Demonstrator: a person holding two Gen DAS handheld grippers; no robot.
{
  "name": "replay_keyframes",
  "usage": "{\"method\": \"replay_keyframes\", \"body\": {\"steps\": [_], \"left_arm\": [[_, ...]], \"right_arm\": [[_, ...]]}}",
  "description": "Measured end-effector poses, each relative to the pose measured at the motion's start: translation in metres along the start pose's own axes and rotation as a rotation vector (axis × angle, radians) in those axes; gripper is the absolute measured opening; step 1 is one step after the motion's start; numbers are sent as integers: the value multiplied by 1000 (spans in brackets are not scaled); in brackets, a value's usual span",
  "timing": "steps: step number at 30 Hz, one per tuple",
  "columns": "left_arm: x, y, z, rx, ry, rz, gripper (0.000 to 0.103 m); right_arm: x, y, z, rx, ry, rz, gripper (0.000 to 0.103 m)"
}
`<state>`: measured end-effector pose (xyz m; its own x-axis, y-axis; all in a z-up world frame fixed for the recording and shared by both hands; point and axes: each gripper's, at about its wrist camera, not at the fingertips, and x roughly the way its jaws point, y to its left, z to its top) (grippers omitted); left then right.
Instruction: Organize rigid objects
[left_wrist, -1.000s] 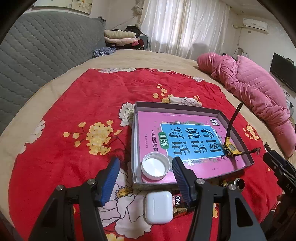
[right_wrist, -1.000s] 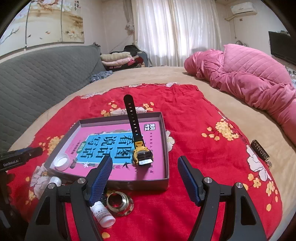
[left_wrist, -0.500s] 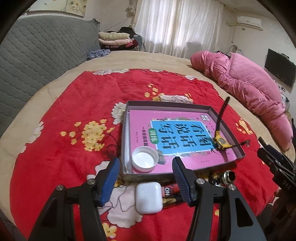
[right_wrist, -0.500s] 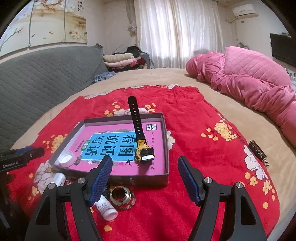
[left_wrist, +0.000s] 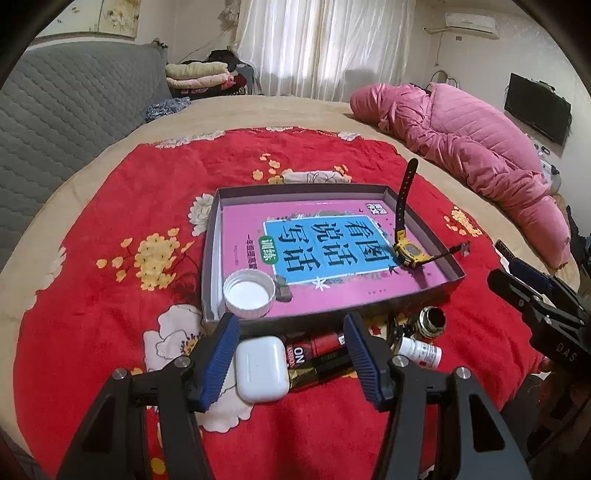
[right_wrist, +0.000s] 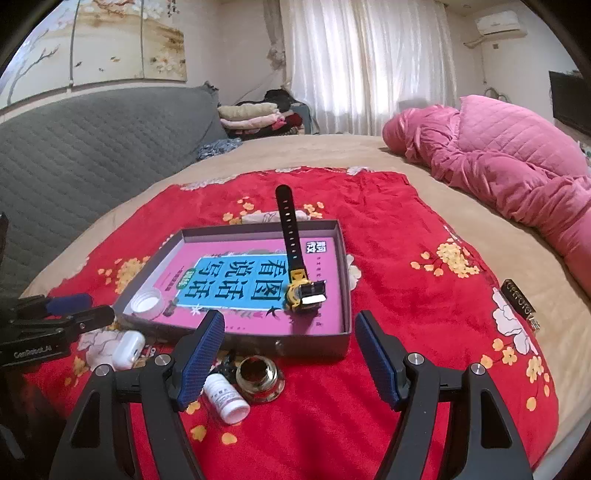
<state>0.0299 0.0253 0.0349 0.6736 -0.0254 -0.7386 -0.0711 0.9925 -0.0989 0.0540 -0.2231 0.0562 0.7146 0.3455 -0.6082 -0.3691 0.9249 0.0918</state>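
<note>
A grey shallow box (left_wrist: 424, 301) (right_wrist: 314, 341) on a red blanket holds a pink book (left_wrist: 325, 251), a white cap (left_wrist: 249, 293) (right_wrist: 147, 303) and a yellow watch (left_wrist: 406, 253) (right_wrist: 304, 293). In front of the box lie a white earbud case (left_wrist: 261, 367) (right_wrist: 127, 349), a dark sachet (left_wrist: 317, 356), a small white bottle (left_wrist: 419, 352) (right_wrist: 225, 398) and a brass ring piece (left_wrist: 432, 319) (right_wrist: 258, 376). My left gripper (left_wrist: 291, 358) is open, jaws either side of the case and sachet, not touching. My right gripper (right_wrist: 288, 358) is open above the bottle and brass piece.
The red flowered blanket (left_wrist: 110, 206) lies on a beige bed. A pink quilt (right_wrist: 517, 173) is bunched at the far right. A dark sachet (right_wrist: 519, 302) lies near the blanket's right edge. A grey padded headboard (right_wrist: 74, 147) runs along the left.
The left gripper has drifted back from the box, so the earbud case now lies between its jaws. The right gripper has barely shifted. Both stay open.
</note>
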Motion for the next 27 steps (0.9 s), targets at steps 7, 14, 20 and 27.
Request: {"method": "replay_keyframes", "body": {"steps": [7, 14, 20, 27], "left_arm": [[-3, 2, -9, -6, 22, 4, 59], [-3, 0, -17, 0, 51, -1, 59], [-1, 3, -21, -25, 80, -9, 59], [5, 7, -26, -52, 118, -19, 59]], "right_arm": [[-3, 11, -6, -32, 19, 25, 74], [1, 18, -13, -54, 58, 44, 74], [6, 25, -19, -69, 92, 56, 74], [13, 23, -24, -53, 125, 53, 74]]}}
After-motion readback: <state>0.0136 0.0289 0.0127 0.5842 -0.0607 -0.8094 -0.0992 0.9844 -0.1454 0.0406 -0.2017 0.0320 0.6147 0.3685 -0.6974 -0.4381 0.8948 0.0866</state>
